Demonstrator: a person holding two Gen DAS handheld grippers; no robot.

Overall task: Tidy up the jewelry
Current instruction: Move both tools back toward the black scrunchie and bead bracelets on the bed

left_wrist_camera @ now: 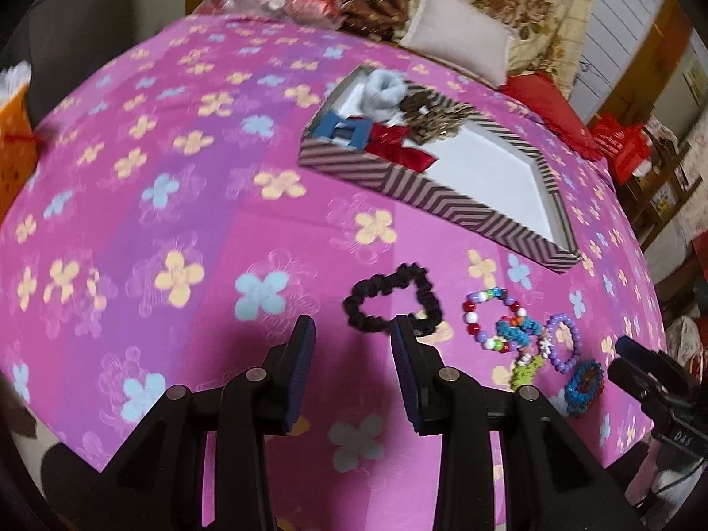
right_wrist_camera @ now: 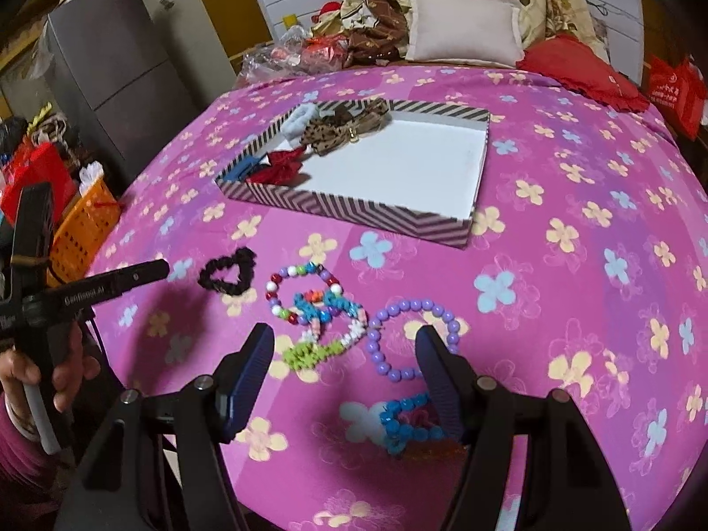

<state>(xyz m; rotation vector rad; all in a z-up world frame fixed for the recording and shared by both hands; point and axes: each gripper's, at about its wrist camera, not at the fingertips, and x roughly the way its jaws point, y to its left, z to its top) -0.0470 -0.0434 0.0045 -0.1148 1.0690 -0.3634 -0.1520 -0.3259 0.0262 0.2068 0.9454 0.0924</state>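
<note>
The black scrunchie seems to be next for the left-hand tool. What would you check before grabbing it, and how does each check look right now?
1. Left gripper open, nothing between its pads: ok.
2. Black scrunchie lies free on the bedspread, apart from the multicolour bead bracelet: ok.
3. Scrunchie between the left gripper's pads: not ok; it lies just beyond the right-hand fingertip.
4. Striped box has bare white floor for it: ok.
5. Right gripper out of the way, open, near the purple bead bracelet: ok.
</note>
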